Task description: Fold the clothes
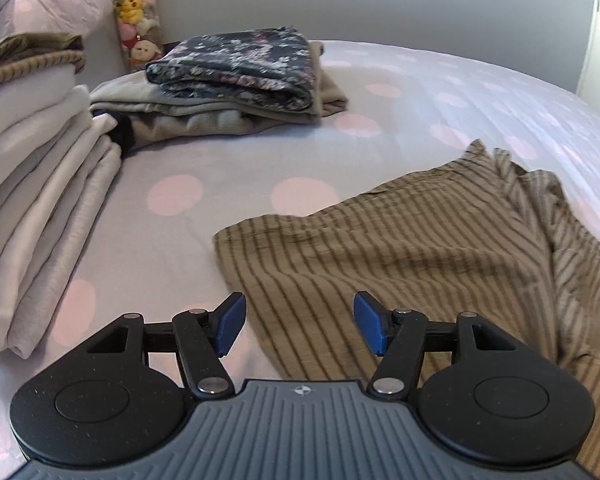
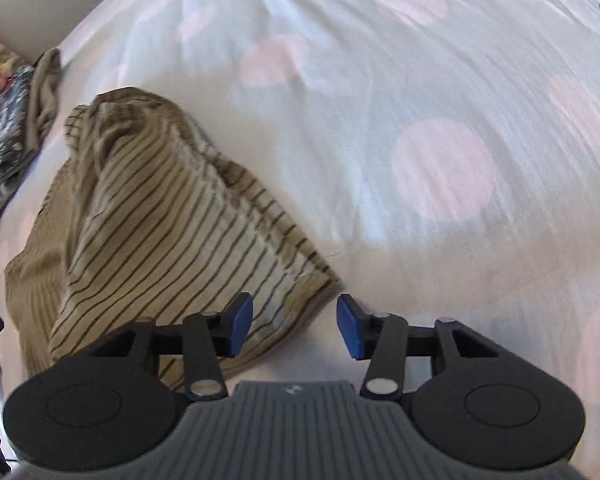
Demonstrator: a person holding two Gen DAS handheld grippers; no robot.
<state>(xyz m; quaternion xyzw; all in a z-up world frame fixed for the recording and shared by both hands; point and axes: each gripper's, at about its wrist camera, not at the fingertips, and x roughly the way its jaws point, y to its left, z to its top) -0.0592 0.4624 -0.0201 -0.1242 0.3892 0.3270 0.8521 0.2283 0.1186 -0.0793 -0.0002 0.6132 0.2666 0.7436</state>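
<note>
A tan garment with dark stripes (image 1: 400, 248) lies loosely spread on the bed, its right side rumpled. My left gripper (image 1: 299, 326) hovers over the garment's near left edge, open, with nothing between its blue pads (image 1: 232, 322). In the right wrist view the same striped garment (image 2: 160, 220) runs from upper left down to a corner by my right gripper (image 2: 296, 326). That gripper stands open just above the corner; the cloth lies under the jaws and the pads do not press on it.
A stack of folded pale clothes (image 1: 32, 184) stands at the left, with a striped folded piece on top. A folded floral garment (image 1: 240, 68) rests on grey clothes at the back. Plush toys (image 1: 136, 12) line the wall. The bedsheet (image 2: 440, 168) has pink dots.
</note>
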